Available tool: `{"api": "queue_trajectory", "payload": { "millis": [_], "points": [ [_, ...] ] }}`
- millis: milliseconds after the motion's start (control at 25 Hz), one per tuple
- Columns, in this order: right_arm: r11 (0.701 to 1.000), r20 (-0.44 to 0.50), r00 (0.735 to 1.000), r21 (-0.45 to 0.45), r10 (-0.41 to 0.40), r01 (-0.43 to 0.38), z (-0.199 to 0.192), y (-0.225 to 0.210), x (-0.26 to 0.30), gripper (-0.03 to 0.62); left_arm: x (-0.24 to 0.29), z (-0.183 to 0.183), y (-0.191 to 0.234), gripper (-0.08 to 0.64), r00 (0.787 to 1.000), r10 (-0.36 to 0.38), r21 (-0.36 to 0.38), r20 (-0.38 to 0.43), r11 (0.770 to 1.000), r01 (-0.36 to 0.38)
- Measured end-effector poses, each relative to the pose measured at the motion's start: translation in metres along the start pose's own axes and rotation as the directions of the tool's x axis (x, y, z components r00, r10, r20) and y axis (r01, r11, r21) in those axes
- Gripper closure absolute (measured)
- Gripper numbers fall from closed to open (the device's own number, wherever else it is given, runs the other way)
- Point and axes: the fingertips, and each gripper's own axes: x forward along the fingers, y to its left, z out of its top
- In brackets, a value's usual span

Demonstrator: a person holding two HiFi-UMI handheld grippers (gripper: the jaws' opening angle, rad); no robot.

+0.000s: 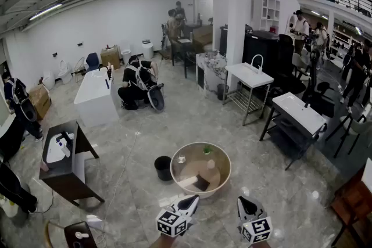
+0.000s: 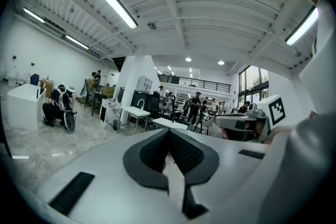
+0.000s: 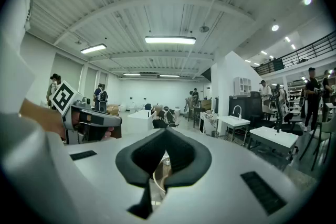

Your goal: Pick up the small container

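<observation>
Small container (image 1: 182, 158), apparently the clear one, sits left of centre on the round rimmed table (image 1: 230, 170), with a green item (image 1: 207, 150) and a dark square (image 1: 201, 183) nearby. A black bucket (image 1: 163, 168) stands just beside the table. My left gripper (image 1: 193, 200) and right gripper (image 1: 242, 201) hang roughly level, short of the near rim, both clenched on nothing.

The small container (image 1: 181, 158) is a pale, seemingly clear little pot, too small here to show detail. It appears to stand upright inside the round tan tub (image 1: 223, 154) on the floor, close to the tub's far left wall and apart from the other small items in it.
</observation>
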Motion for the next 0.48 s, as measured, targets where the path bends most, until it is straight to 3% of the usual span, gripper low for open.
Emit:
{"api": "queue_trajectory", "payload": {
  "millis": [480],
  "points": [
    [1.000,-0.003,1.000,0.006,0.012,-0.012,0.0034,0.0041,0.0048,0.581,-0.0007,0.0023,0.0039,0.546,1.000,0.001,-0.004,-0.004,1.000,-0.001]
  ]
}}
